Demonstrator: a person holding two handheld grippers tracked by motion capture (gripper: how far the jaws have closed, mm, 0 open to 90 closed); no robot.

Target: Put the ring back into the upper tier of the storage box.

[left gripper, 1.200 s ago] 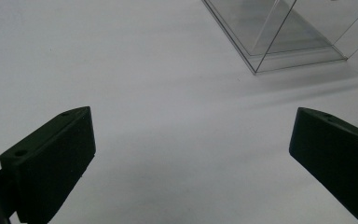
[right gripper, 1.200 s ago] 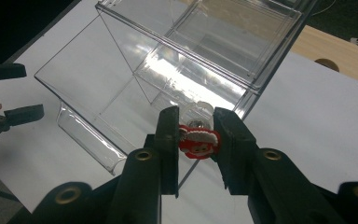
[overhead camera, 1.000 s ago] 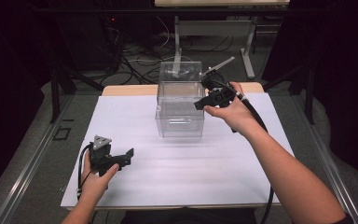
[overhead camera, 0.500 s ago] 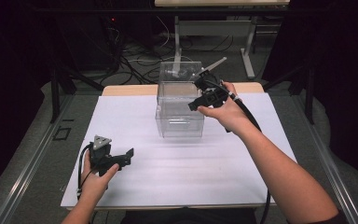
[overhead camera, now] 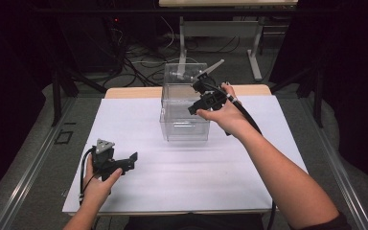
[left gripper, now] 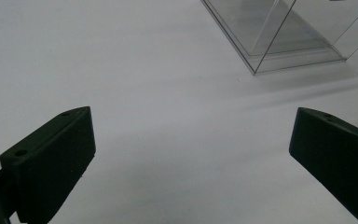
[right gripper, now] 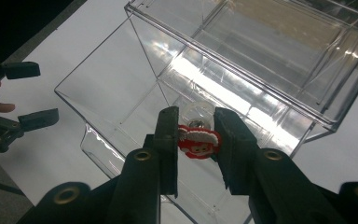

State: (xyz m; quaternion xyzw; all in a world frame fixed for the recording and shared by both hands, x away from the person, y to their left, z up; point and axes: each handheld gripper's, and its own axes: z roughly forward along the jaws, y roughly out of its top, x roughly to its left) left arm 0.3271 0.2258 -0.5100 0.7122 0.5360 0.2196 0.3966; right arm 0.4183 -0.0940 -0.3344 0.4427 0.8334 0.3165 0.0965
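Right gripper [right gripper: 195,135] clamped on red-white charm [right gripper: 198,141] above clear box [right gripper: 121,93]; left gripper [left gripper: 191,154] apart; no legible writing.

A clear plastic box [overhead camera: 184,108] stands on the white-covered table [overhead camera: 249,167], toward its far middle. The right claw [overhead camera: 197,104] hangs over the box's open top, with a small red-and-white figure charm [right gripper: 198,141] between its jaws, above the inside of the box. The left claw [overhead camera: 129,162] sits near the table's front left, well apart from the box, which lies ahead of it and to its right.
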